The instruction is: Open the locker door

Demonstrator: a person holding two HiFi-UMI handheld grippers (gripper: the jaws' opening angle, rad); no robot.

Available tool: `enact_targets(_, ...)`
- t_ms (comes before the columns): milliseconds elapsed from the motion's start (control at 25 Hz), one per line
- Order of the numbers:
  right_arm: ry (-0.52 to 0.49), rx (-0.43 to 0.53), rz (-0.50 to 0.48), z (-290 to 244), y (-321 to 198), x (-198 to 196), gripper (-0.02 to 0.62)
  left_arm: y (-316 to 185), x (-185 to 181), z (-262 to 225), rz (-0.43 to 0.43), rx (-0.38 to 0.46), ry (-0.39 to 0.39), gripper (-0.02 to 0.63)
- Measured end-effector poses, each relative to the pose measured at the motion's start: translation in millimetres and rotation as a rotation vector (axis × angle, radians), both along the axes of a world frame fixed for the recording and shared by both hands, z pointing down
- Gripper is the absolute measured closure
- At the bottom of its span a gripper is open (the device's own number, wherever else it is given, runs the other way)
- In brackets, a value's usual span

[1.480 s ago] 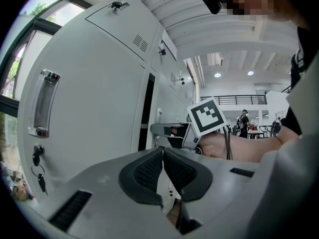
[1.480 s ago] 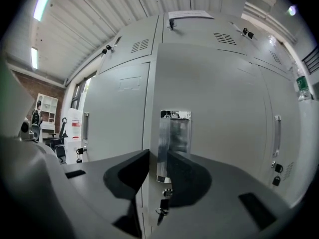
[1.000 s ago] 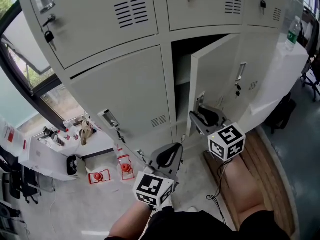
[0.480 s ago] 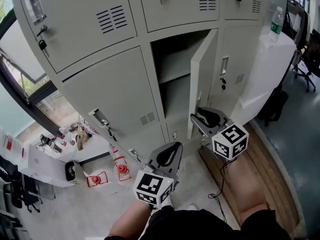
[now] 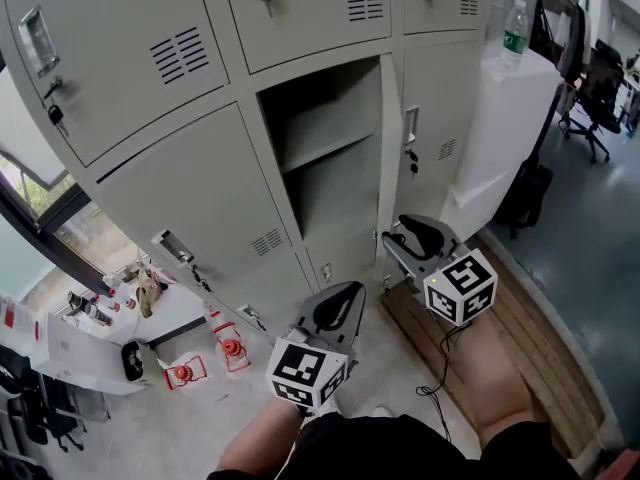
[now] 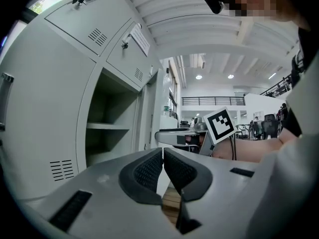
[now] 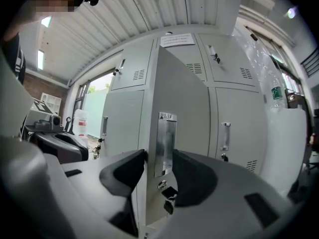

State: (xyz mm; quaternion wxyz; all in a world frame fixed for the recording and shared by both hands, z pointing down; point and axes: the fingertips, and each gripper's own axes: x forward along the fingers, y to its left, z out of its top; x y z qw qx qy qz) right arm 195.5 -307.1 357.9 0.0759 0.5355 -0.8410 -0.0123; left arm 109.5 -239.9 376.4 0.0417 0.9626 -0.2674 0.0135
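Locker door [image 5: 391, 148] swung wider; R gripper [image 7: 158, 169] fingers [image 7: 124, 174] opening round handle [image 7: 165, 143].

The right tongs [image 7: 158, 166] are opening, one jaw on either side of the open locker door [image 7: 184, 98], which is seen nearly edge-on. The door's metal handle plate [image 7: 166, 143] stands between the jaws, and keys [image 7: 168, 195] hang just below it. To the right are closed locker doors [image 7: 237, 118] and a plastic bottle [image 7: 275, 96]. The left tongs [image 7: 60, 143] show at the far left.
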Motion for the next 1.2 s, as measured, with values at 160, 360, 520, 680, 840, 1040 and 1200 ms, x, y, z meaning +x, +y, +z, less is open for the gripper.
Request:
enact_targets(160, -0.044, 0.015, 0.064, -2.8, 12.9, 11.0, 0.354, 7.2, 15.7, -1.7, 0.043, 0.004, 0.003, 0.583)
enact_targets(360, 0.002, 0.027, 0.194, 3.3, 13.3, 22.5, 0.344, 12.2, 30.5, -3.5, 0.083, 0.009, 0.002, 0.583)
enact_targets(520, 0.021, 0.006, 0.261, 11.0, 12.0, 37.4, 0.379, 15.6, 36.4, -3.2, 0.103, 0.01, -0.001, 0.583)
enact_targets(680, 0.007, 0.003, 0.3, 12.2, 16.8, 53.3, 0.414, 15.9, 38.0, -2.0, 0.109, 0.007, -0.005, 0.583)
enact_targets(840, 0.007, 0.003, 0.353, 12.0, 19.7, 75.8, 0.426, 15.5, 40.9, -0.1, 0.113, 0.005, -0.008, 0.583)
enact_targets(1040, 0.0, -0.003, 0.407, 11.7, 22.1, 100.5, 0.442, 16.2, 44.4, -0.4, 0.112, 0.006, -0.01, 0.583)
enact_targets(1200, -0.009, -0.009, 0.427, 12.5, 22.8, 114.5, 0.448, 15.9, 47.4, -0.4, 0.107, 0.006, -0.014, 0.583)
